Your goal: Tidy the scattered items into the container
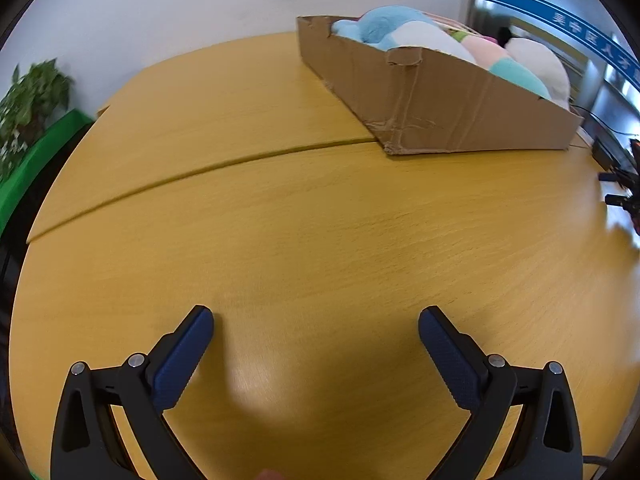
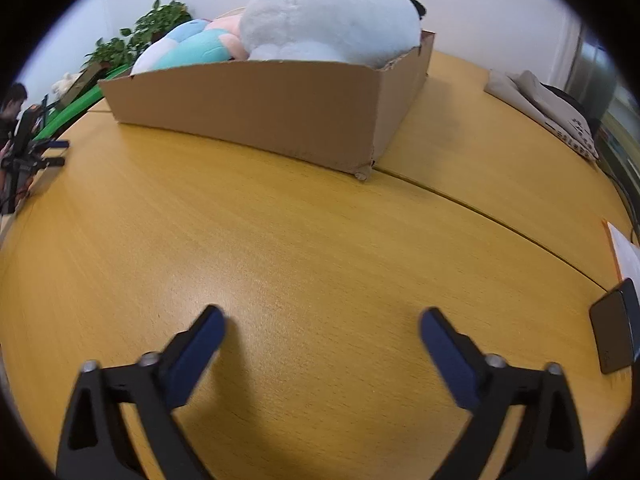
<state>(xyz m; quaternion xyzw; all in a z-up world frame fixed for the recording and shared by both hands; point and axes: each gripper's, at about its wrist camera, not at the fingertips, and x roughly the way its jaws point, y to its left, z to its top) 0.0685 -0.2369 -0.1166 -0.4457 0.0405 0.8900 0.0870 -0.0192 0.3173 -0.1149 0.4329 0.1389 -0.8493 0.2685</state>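
Observation:
A shallow cardboard box (image 1: 436,100) stands on the wooden table (image 1: 304,240), ahead and to the right in the left wrist view. It is piled with soft toys: a blue plush (image 1: 384,26) at the far end, then pastel pink, mint and white ones. From the right wrist the same box (image 2: 280,108) is straight ahead, with a big pale blue-white plush (image 2: 328,12) bulging over its rim. My left gripper (image 1: 316,320) is open over bare tabletop. My right gripper (image 2: 322,320) is open too, nothing between its fingers.
A dark phone (image 2: 616,328) and a sheet of paper (image 2: 626,254) lie at the table's right edge. Folded beige cloth (image 2: 548,112) sits at the back right. Potted plants (image 1: 28,100) and a green bin stand beyond the left edge. A person (image 2: 12,108) is far left.

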